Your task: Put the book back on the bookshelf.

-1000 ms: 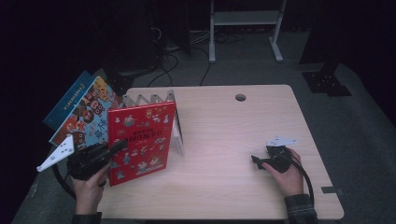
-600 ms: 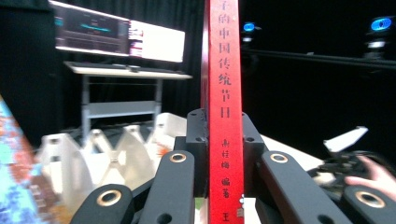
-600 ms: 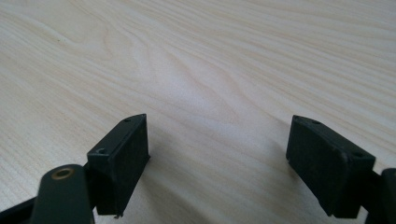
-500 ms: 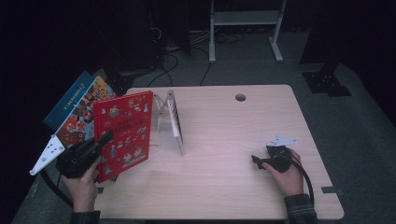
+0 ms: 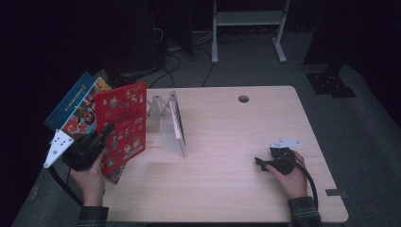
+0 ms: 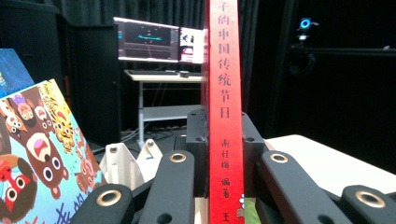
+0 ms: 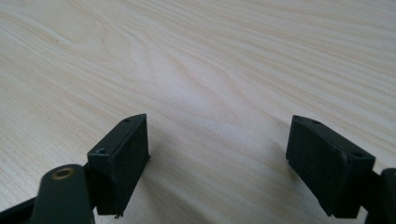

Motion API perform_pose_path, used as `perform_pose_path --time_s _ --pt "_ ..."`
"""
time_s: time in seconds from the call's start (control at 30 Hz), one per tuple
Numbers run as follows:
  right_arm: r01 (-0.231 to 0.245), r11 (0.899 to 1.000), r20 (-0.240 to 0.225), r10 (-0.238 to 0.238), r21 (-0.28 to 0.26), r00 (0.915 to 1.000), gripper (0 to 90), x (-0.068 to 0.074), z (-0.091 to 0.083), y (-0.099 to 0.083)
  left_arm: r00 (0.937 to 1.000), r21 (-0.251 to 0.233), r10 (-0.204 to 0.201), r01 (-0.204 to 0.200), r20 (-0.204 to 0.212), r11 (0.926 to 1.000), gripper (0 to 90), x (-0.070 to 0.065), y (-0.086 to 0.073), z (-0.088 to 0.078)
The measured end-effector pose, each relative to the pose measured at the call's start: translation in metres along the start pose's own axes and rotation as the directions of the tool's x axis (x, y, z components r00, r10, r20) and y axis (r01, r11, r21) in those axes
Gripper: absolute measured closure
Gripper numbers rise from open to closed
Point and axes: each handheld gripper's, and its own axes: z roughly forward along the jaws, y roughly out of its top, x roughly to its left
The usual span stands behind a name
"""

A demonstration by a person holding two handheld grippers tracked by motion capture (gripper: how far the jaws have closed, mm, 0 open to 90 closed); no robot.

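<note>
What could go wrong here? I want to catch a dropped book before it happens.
1. The left tongs pinch the red book only near its lower spine, so the tall cover could swing or slip.
2. Its lower corner hangs by the table edge; a slip might send it floorward.
3. It could bump the animal picture book leaning just beside it.

Clear rack (image 5: 172, 124), tiger book (image 6: 42, 158), monitors (image 6: 159, 44)
</note>
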Motion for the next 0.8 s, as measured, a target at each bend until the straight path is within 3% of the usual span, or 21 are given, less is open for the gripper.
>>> perform_pose_path --time_s 0.33,0.8 --pt "0.001 1.0 0.0 -0.001 0.0 1.0 19.9 0.0 0.0 0.0 0.996 0.0 -0.014 0.014 -0.088 0.9999 80.1 0.003 -0.009 0.029" --pt "0.001 1.0 0.0 -0.001 0.0 1.0 20.0 0.0 0.0 0.0 0.9927 0.013 0.0 0.002 -0.12 0.9999 80.1 0.01 -0.021 0.062"
